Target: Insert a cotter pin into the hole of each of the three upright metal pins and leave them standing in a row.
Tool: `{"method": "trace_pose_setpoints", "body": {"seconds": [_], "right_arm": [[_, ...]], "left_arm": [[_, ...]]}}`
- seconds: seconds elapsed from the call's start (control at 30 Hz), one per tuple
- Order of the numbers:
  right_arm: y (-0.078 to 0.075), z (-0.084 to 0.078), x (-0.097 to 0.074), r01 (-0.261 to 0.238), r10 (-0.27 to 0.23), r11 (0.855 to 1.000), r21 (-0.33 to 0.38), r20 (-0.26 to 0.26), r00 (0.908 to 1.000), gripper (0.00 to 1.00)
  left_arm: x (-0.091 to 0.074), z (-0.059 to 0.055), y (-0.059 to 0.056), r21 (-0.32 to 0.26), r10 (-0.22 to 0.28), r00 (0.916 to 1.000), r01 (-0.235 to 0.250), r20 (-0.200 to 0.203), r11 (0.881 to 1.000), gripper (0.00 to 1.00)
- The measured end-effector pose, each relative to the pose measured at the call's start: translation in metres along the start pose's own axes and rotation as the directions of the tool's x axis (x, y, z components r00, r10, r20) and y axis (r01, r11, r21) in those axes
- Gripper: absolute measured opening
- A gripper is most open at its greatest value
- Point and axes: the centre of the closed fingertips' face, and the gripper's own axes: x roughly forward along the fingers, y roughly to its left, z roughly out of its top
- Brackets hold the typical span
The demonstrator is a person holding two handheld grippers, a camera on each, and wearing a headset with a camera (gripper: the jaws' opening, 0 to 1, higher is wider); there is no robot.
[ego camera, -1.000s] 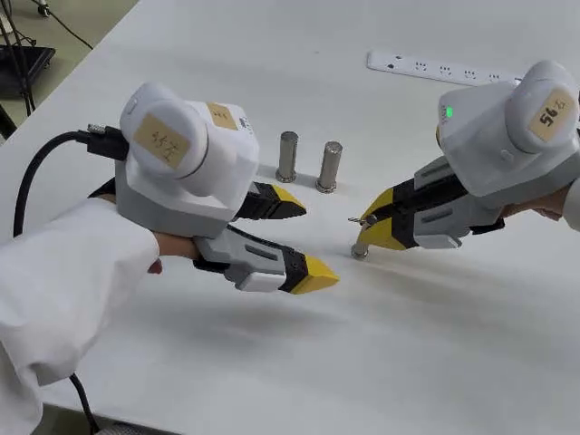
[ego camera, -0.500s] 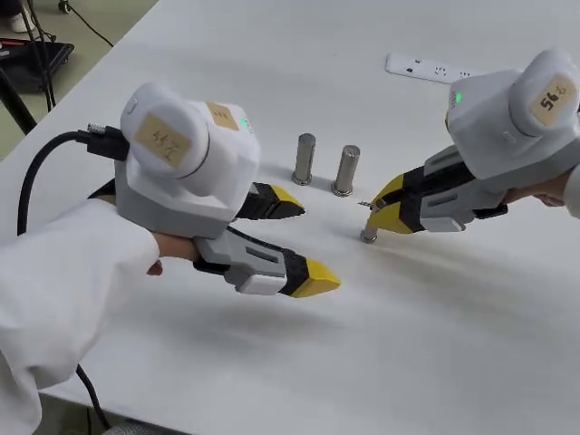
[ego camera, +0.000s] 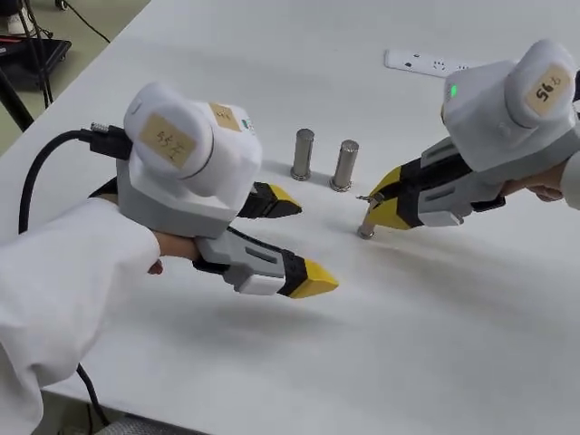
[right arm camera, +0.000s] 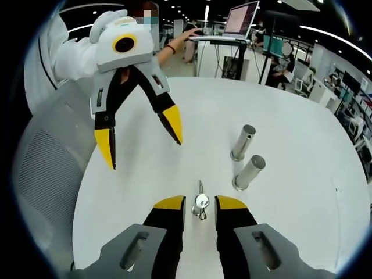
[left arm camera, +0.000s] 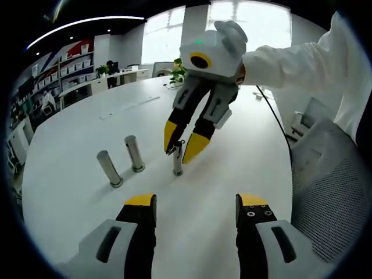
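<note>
Hardly anything has moved: right claw (ego camera: 374,209) stays narrowly parted around the near pin (ego camera: 365,230) and its cotter pin (right arm camera: 200,188); left claw (ego camera: 313,242) hovers wide.

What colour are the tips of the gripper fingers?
Yellow, on black fingers; clearest in the head view.

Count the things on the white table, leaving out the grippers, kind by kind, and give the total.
Metal pins: 3
Cotter pin: 1
Power strip: 1
Total: 5
</note>
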Motion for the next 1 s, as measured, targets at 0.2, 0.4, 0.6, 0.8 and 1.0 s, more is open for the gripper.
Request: {"method": "trace_pose_setpoints", "body": {"seconds": [0.2,0.4,0.6,0.8,1.0], "right_arm": [[0.0,0.011,-0.007,0.02,-0.02,1.0,-0.002,0.053,0.9984,0.27],[0.006,0.027,-0.027,0.048,-0.057,0.997,0.057,0.176,0.9828,0.37],[0.015,0.025,-0.045,0.085,-0.101,0.993,0.086,0.206,0.9733,0.45],[0.028,0.019,-0.068,0.133,-0.199,0.963,0.234,0.287,0.9371,0.59],[0.047,0.004,-0.087,0.162,-0.255,0.938,0.307,0.295,0.9209,0.65]], "left_arm": [[-0.003,0.005,0.002,-0.014,0.013,0.9998,-0.013,0.015,1.0,0.56],[-0.005,0.015,0.001,-0.03,0.014,0.9982,-0.013,0.058,0.999,0.6],[-0.008,0.027,-0.002,-0.038,0.024,0.9924,-0.02,0.121,0.999,0.63],[-0.011,0.032,-0.01,-0.056,0.019,0.988,-0.01,0.153,0.998,0.71],[-0.016,0.035,-0.015,-0.069,0.019,0.9851,-0.007,0.171,0.998,0.79]]}}
